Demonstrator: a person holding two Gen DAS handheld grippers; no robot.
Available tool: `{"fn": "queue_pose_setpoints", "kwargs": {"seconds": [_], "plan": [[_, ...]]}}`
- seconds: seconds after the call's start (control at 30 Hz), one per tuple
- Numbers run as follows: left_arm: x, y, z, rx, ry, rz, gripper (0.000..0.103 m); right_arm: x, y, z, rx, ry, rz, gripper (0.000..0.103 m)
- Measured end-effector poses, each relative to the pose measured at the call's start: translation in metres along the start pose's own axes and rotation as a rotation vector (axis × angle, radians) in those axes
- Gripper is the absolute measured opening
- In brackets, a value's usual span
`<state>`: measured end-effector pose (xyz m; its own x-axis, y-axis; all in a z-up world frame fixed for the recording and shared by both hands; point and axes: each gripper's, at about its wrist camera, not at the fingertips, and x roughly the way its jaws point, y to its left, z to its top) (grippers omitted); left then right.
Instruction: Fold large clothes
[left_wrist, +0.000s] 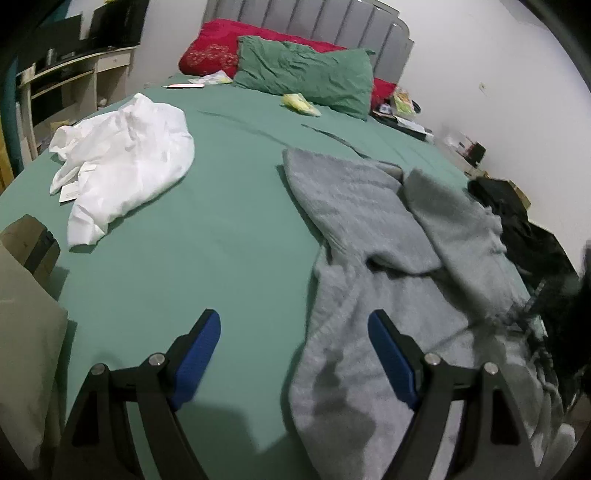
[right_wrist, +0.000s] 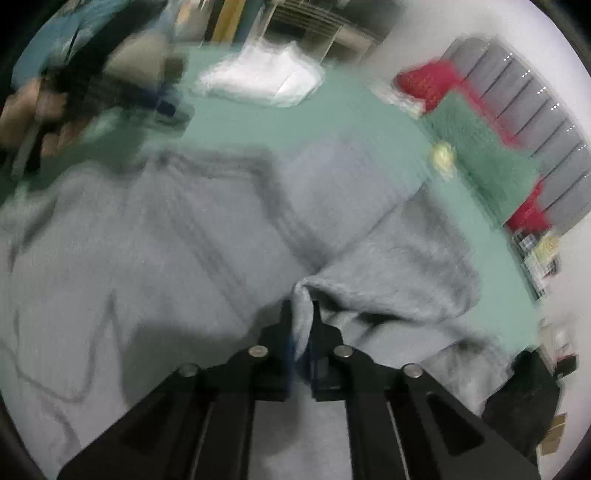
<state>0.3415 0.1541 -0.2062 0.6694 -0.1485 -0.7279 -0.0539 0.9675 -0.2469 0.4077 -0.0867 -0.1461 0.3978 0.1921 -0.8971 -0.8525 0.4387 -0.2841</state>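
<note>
Looking along left wrist: left gripper (left_wrist: 294, 363) hangs with jaws wide apart and nothing between them, over the green bedsheet (left_wrist: 221, 236).
Grey garment (left_wrist: 388, 266): spread rumpled on the sheet's right half (one blue pad above its near edge).
White garment (left_wrist: 122, 162): crumpled, well apart to the left.
Right wrist view: right gripper (right_wrist: 300, 314) pinched tight on a raised fold of the grey garment (right_wrist: 177, 251); picture blurred.

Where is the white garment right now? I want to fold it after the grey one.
In the left wrist view, the white garment lies crumpled on the left side of the green bedsheet, apart from the grey garment and nearer the desk.
</note>
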Motion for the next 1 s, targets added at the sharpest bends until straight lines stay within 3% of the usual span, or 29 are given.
{"fn": "queue_pose_setpoints", "kwargs": {"seconds": [0.07,0.17,0.27,0.37,0.43,0.47,0.53,0.6,0.63,0.67,0.7,0.8,1.0], "plan": [[-0.002,-0.004,-0.003,0.027,-0.001,0.008,0.082,0.005,0.016,-0.015,0.045,0.033,0.03,0.041],[-0.006,-0.01,-0.008,0.081,-0.014,0.032,0.082,-0.016,0.004,-0.019,0.153,-0.016,0.045,0.052],[-0.007,-0.014,-0.009,0.105,-0.022,0.039,0.082,-0.031,-0.026,-0.006,0.241,-0.147,-0.055,0.061],[-0.008,-0.014,-0.007,0.09,-0.024,0.016,0.082,-0.019,-0.076,0.011,0.371,-0.193,-0.135,0.062],[-0.008,-0.014,-0.006,0.077,-0.018,0.0,0.082,0.001,-0.103,0.012,0.485,-0.205,-0.131,0.062],[-0.007,-0.013,-0.006,0.069,-0.016,-0.008,0.082,0.009,-0.11,0.014,0.519,-0.207,-0.103,0.062],[-0.005,-0.012,-0.006,0.048,-0.002,-0.028,0.082,0.038,-0.12,0.017,0.595,-0.194,0.032,0.062],[-0.002,-0.011,-0.006,0.03,0.017,-0.043,0.082,0.062,-0.103,0.022,0.596,-0.16,0.189,0.063],[-0.001,-0.011,-0.007,0.025,0.023,-0.047,0.082,0.065,-0.093,0.02,0.581,-0.146,0.178,0.071],[0.001,-0.011,-0.007,0.023,0.029,-0.049,0.082,0.06,-0.083,0.022,0.553,-0.167,0.128,0.072],[0.001,-0.011,-0.008,0.025,0.033,-0.047,0.082,0.056,-0.078,0.021,0.554,-0.166,0.137,0.072],[-0.002,-0.012,-0.014,0.034,0.043,-0.036,0.082,0.029,-0.065,0.008,0.611,-0.182,0.232,0.072],[-0.035,-0.018,-0.03,-0.023,0.03,-0.066,0.082,-0.023,-0.031,-0.023,0.627,-0.191,0.157,0.072]]}}
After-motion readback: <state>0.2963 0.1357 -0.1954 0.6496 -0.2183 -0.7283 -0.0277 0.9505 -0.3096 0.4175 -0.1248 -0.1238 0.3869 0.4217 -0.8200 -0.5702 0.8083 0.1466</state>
